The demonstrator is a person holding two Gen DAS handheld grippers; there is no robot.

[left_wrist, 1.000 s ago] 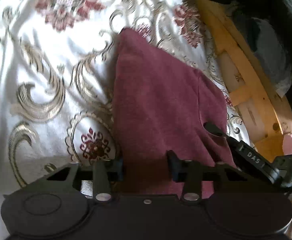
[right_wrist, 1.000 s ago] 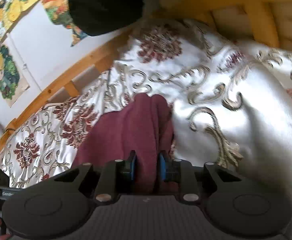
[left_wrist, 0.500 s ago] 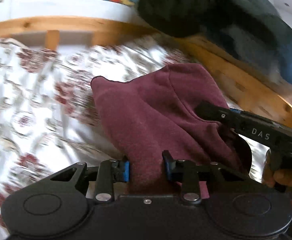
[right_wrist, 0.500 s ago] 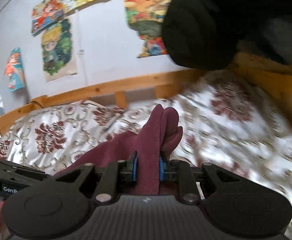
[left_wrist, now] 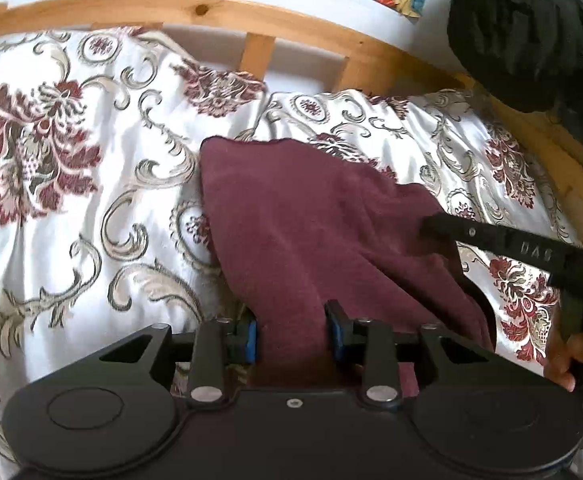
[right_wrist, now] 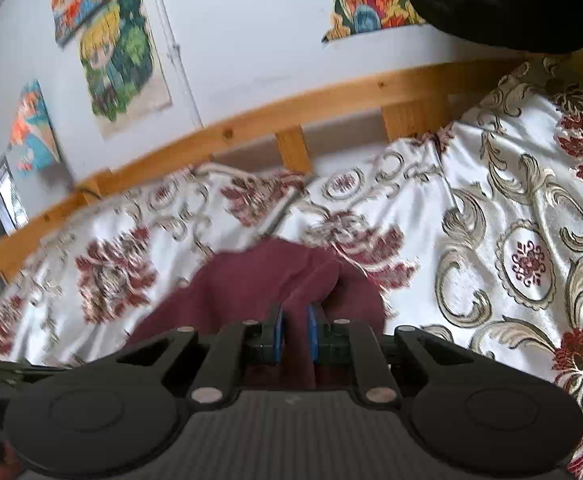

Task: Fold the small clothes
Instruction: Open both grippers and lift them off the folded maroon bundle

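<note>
Both grippers grasped the maroon garment (left_wrist: 311, 220) over the floral bedspread (left_wrist: 71, 208): left gripper (left_wrist: 291, 330) on a thick bunch, right gripper (right_wrist: 294, 332) just closing tighter on a fold.

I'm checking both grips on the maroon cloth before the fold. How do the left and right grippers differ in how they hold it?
The left gripper has its fingers set wide on a thick bunch of the maroon cloth; the right gripper has its fingers nearly together on a thin fold, having just closed further. The left holds the cloth's near edge, the right a raised ridge. Both are clamped on the same cloth above the patterned bedspread.
</note>
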